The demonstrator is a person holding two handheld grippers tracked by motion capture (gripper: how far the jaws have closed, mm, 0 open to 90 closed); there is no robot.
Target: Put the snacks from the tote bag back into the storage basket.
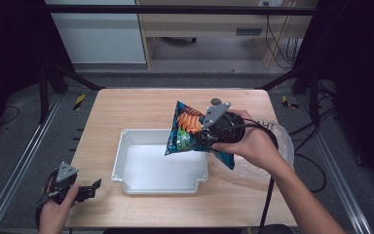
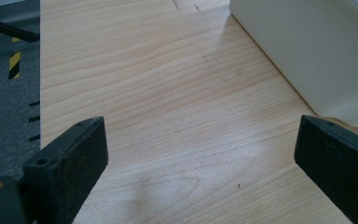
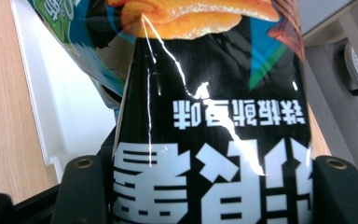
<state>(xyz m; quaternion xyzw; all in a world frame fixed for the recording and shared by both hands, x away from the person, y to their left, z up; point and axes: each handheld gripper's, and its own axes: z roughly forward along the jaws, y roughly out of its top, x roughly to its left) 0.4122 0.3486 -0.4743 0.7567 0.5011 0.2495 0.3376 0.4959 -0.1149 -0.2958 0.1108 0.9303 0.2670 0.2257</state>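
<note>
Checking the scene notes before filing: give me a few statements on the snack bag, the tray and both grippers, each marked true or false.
1. The right gripper holds the snack bag. True.
2. The snack bag lies flat inside the white tray. False: it is held above the tray's right side.
3. The left gripper has its jaws apart over bare table. True.
4. The left gripper grips the tray's rim. False: it holds nothing, with the tray beside it.

A lab or test workspace is suggested. A light wooden table (image 1: 141, 105) is enclosed by a black metal frame (image 1: 175, 9), and loose black cables (image 1: 278, 46) are seen beyond.
</note>
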